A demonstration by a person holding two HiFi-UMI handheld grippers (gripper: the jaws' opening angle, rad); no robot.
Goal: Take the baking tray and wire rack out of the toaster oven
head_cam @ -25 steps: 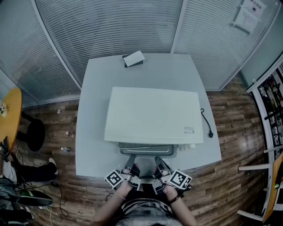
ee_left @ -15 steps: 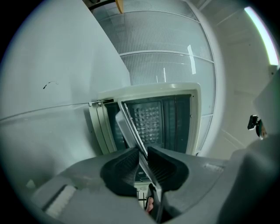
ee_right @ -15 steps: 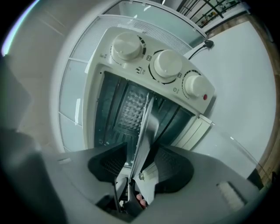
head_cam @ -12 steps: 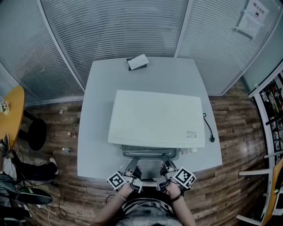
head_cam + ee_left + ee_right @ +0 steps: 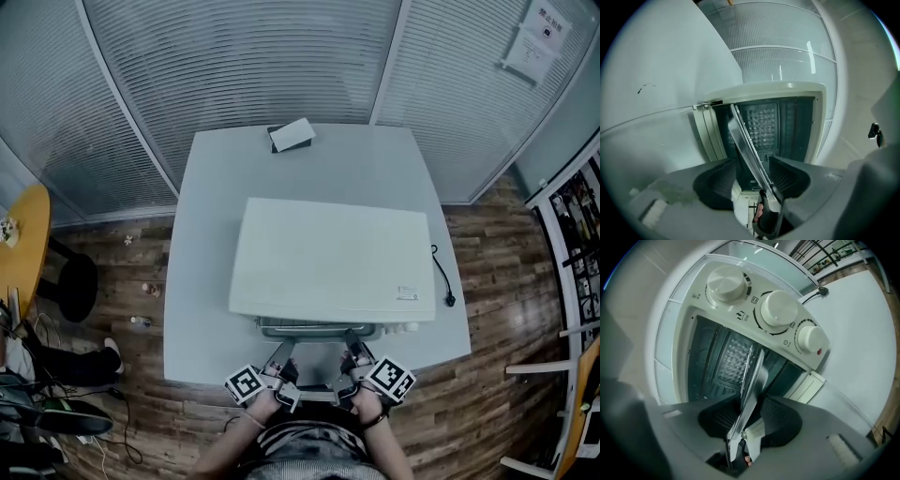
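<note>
A white toaster oven (image 5: 333, 258) stands on the table with its door (image 5: 315, 330) folded down toward me. Edge-on from its dark cavity juts the metal baking tray (image 5: 747, 145) (image 5: 752, 380). My left gripper (image 5: 752, 176) (image 5: 278, 368) straddles the tray's front rim; its jaws are opening and a gap shows beside the rim. At the rim's other end, my right gripper (image 5: 749, 416) (image 5: 352, 361) has the rim between its closing jaws, with a gap on one side. I cannot tell the wire rack apart from the tray.
Three knobs (image 5: 778, 310) sit beside the oven's opening. A power cord (image 5: 441, 277) trails off the oven's right side. A small box (image 5: 292, 134) lies at the far edge of the grey table (image 5: 202, 281). A yellow round table (image 5: 19, 244) stands at the left, over wooden floor.
Both grippers stay at the tray's front edge by the open door. The right one has shifted slightly. The tray has not visibly come further out.
</note>
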